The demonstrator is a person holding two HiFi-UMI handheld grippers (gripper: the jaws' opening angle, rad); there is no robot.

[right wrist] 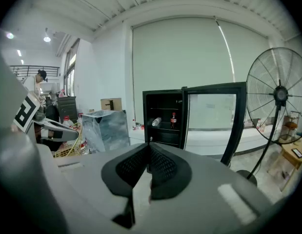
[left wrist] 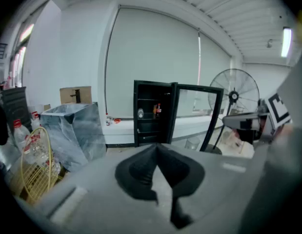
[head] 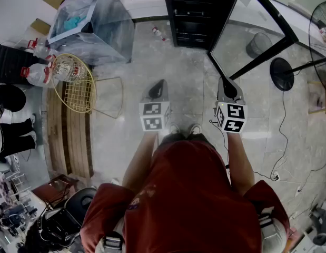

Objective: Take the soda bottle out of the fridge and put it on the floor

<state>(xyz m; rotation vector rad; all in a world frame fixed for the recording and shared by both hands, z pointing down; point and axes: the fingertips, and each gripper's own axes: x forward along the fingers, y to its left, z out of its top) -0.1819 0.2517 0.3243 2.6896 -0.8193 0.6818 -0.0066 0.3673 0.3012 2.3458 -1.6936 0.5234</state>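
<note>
Right now our left gripper (left wrist: 157, 146) has its two dark jaws pressed together with nothing between them, and our right gripper (right wrist: 150, 147) is closed in the same way, also empty. We hold both side by side, tipped a little downward above the pale floor (head: 152, 62), the left at eleven o'clock of our shoes (head: 183, 129) and the right at one o'clock. Straight ahead at twelve o'clock, well apart from both grippers, stands the black fridge (right wrist: 163, 126), its glass door (right wrist: 211, 116) swung wide open toward two o'clock. The soda bottle (right wrist: 173, 120), dark with a red label, stands upright on a shelf inside the fridge, and a clear bottle (right wrist: 156, 122) sits just beside it at its nine o'clock. Neither gripper touches either one. A small bottle (head: 159, 33) lies on the floor near the fridge's foot, at eleven o'clock of us. At three o'clock a standing fan (right wrist: 277, 94) rises on its round base. Off at ten o'clock we see a yellow wire basket (head: 76, 83), and past it, nearer eleven, a big box wrapped in clear plastic (head: 94, 20).
</note>
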